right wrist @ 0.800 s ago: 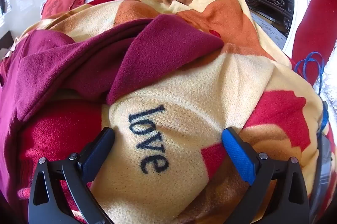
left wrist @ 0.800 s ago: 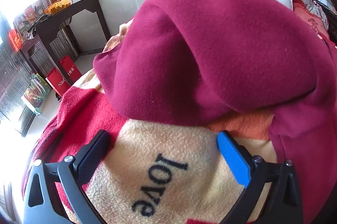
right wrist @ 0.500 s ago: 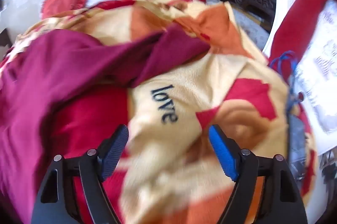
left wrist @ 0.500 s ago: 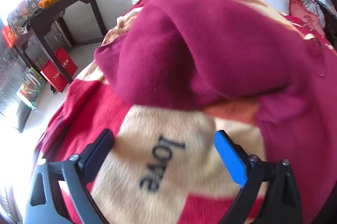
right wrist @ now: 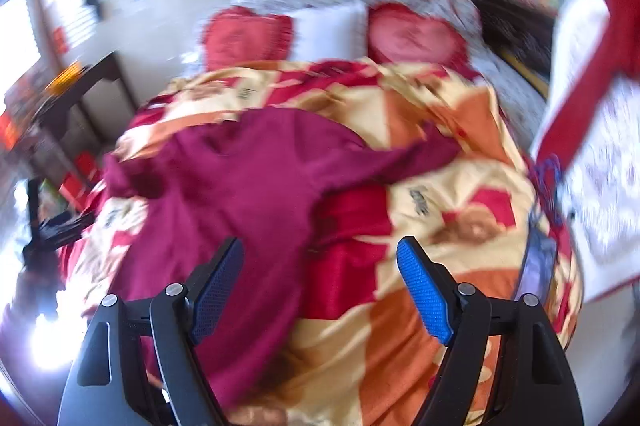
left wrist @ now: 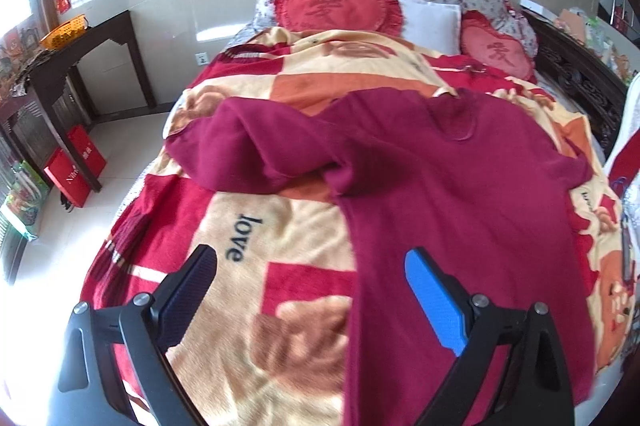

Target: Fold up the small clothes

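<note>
**Left wrist view: maroon sweater laid on the bed**

The maroon sweater [left wrist: 460,193] is spread over the patterned blanket [left wrist: 280,226] on the bed, one sleeve bunched toward the left. The left hand-held gripper [left wrist: 310,276] is held wide apart above the fabric, with nothing gripped. In the blurred right wrist view, the right hand-held gripper [right wrist: 320,266] is likewise held open and empty above the sweater's edge. Heart-shaped cushions [left wrist: 340,3] are seen at the headboard.
</note>
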